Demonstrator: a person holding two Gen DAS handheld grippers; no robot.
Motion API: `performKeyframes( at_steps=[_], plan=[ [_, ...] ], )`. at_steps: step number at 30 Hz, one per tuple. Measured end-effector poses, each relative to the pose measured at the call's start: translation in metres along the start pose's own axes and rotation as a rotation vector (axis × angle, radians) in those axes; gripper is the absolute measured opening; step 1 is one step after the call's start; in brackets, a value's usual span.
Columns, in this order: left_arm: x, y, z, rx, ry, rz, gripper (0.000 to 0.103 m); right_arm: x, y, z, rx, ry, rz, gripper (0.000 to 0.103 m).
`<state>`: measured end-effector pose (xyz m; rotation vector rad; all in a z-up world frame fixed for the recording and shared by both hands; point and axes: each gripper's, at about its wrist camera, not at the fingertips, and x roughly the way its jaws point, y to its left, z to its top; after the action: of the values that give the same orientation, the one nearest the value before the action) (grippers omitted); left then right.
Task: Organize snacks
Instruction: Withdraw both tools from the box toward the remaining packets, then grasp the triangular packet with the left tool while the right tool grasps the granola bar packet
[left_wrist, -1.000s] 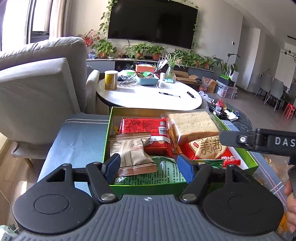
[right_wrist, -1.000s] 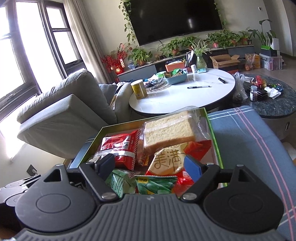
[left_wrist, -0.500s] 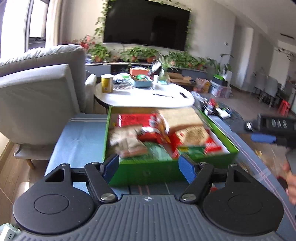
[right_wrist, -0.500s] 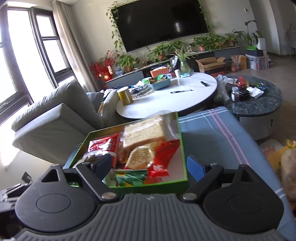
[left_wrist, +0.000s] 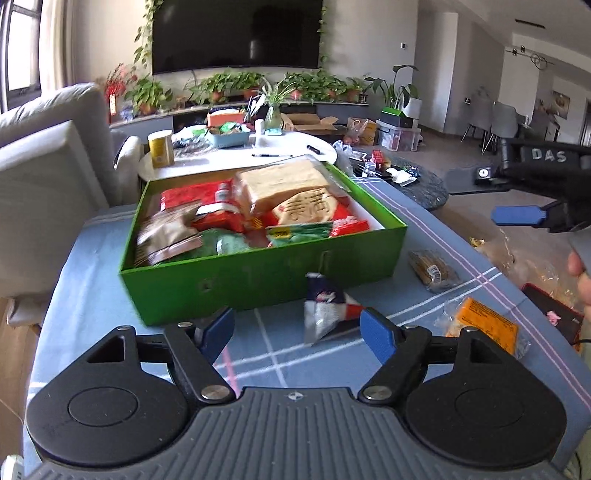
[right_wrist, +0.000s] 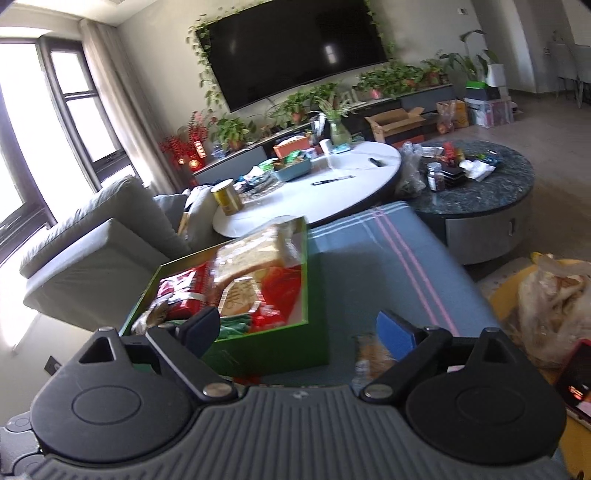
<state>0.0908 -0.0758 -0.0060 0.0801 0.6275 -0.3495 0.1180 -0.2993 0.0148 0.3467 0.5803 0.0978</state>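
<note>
One green box (left_wrist: 266, 273) is sitting on the blue plaid-covered table (left_wrist: 92, 280), and the snacks are crowding it: one bagged loaf of sliced bread (left_wrist: 284, 181) at the far side, one round cracker pack with red characters (left_wrist: 306, 208) leaning against it, one red packet (left_wrist: 195, 199) toward the left, one brown-striped packet (left_wrist: 166, 236) at the near-left corner, and green packets (left_wrist: 299, 232) lying along the near wall, their number being hard to tell. Three snacks are lying loose on the cloth outside the box: one triangular dark-and-red pack (left_wrist: 325, 310) just in front of the box's near wall, one clear-wrapped biscuit pack (left_wrist: 432, 267) to the right of the box, and one wrapped orange-labelled pack (left_wrist: 484, 325) nearer the table's right edge. The left gripper (left_wrist: 297, 330) is hovering low in front of the box with its jaws parted and having just been widening; nothing is pressed between its two blue pads, though the triangular pack is showing in the gap just beyond them. The right gripper (right_wrist: 297, 330) is hanging by the box's right near corner with its jaws spread wide and empty, the biscuit pack blurring just beneath its right pad. From the left wrist view, one blue pad of the right gripper is showing at the far right, with fingertips of a hand (left_wrist: 580, 273) below it.
</note>
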Motion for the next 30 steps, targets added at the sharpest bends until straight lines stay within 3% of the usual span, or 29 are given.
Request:
performKeyframes(
  at_steps=[5, 15, 30],
  plan=[
    [0.026, -0.020, 0.003, 0.045, -0.009, -0.001, 0.076, 0.008, -0.018, -0.002, 0.025, 0.030, -0.048, 0.089],
    [0.071, -0.025, 0.008, 0.010, 0.047, 0.020, 0.076, 0.055, -0.033, -0.020, 0.011, 0.149, -0.129, 0.089],
    [0.105, -0.024, 0.003, -0.035, 0.131, 0.019, 0.075, 0.082, -0.033, -0.032, -0.058, 0.216, -0.154, 0.089]
  ],
)
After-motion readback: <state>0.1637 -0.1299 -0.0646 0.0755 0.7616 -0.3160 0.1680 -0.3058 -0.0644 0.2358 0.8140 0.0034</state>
